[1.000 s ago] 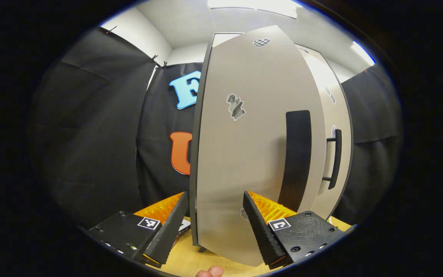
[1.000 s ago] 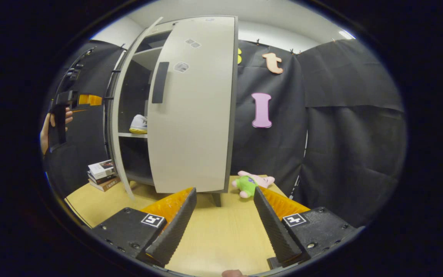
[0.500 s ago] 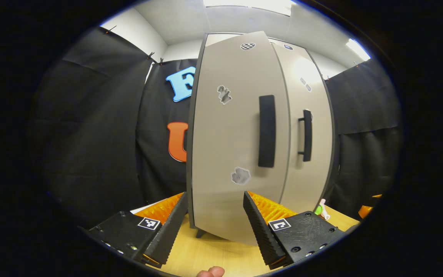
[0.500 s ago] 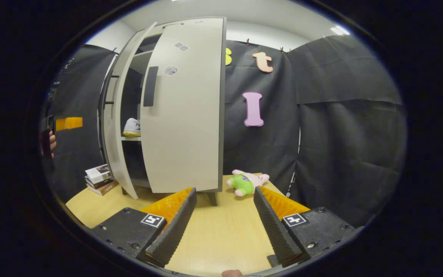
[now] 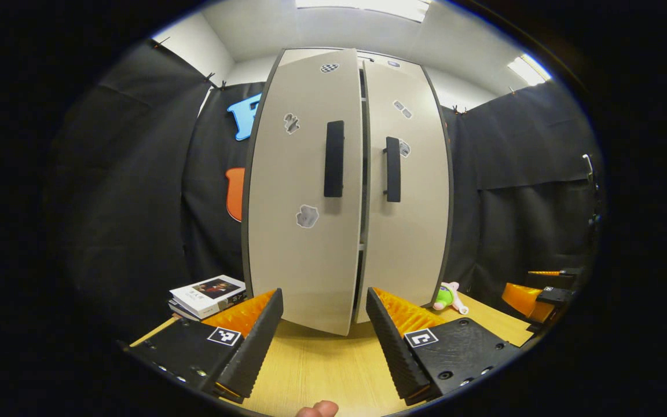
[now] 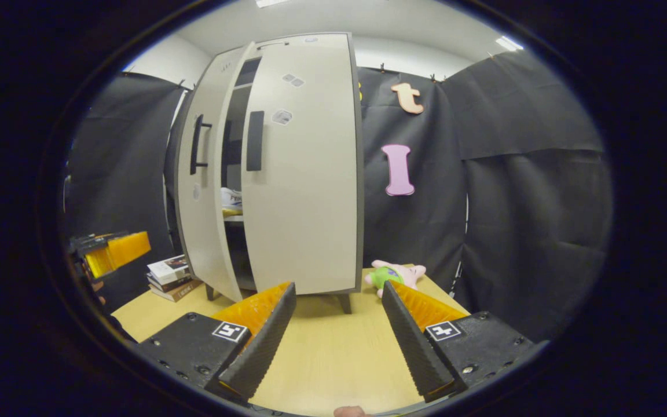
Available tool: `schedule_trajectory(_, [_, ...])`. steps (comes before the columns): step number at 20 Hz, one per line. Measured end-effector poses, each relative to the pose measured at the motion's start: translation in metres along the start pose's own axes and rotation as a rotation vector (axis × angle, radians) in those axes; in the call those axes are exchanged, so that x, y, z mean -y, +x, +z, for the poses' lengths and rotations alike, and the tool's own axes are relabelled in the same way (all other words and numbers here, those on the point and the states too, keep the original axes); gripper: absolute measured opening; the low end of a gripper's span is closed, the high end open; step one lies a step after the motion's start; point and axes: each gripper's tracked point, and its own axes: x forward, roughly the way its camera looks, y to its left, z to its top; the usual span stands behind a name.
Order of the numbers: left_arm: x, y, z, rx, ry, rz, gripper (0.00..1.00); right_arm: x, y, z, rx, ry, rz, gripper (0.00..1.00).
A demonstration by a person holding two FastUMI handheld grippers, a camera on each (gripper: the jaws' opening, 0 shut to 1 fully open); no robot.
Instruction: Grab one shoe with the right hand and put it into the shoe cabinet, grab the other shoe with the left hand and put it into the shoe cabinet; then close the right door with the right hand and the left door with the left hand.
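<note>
1. My left gripper [image 5: 323, 336] has its jaws open, and nothing is between them.
2. My right gripper [image 6: 338, 333] has its jaws open too, with only bare tabletop [image 6: 333, 359] between them.
3. Straight ahead of my left jaws stands the shoe cabinet [image 5: 348, 191]. I see both of its doors from the front.
4. The left door [image 5: 299, 191] looks almost shut, but a thin dark gap runs between it and the right door [image 5: 406, 191].
5. Ahead and a bit to the left of my right jaws, the gap looks wider. I can see one shoe [image 6: 230, 198] on a shelf inside.
6. I cannot see the other shoe, so I cannot tell if it is in there. No shoe lies on the tabletop that I can see.
7. So I think the shoe part is done, or mostly done.
8. What is left, I think, is to push both doors fully shut.
9. Some books [image 5: 206, 292] lie beside the cabinet, just past my left jaws.
10. A soft toy [image 6: 394, 275] lies just past my right jaws.
</note>
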Motion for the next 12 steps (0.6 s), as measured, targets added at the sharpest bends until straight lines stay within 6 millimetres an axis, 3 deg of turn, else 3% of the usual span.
schedule_trajectory(9, [0.010, -0.006, 0.000, 0.000, -0.002, -0.018, 0.87, 0.005, -0.007, 0.028, 0.044, -0.031, -0.019, 0.97])
schedule_trajectory(12, [0.011, -0.007, 0.003, 0.002, 0.005, -0.021, 0.87, 0.004, -0.008, 0.028, 0.040, -0.027, -0.019, 0.97])
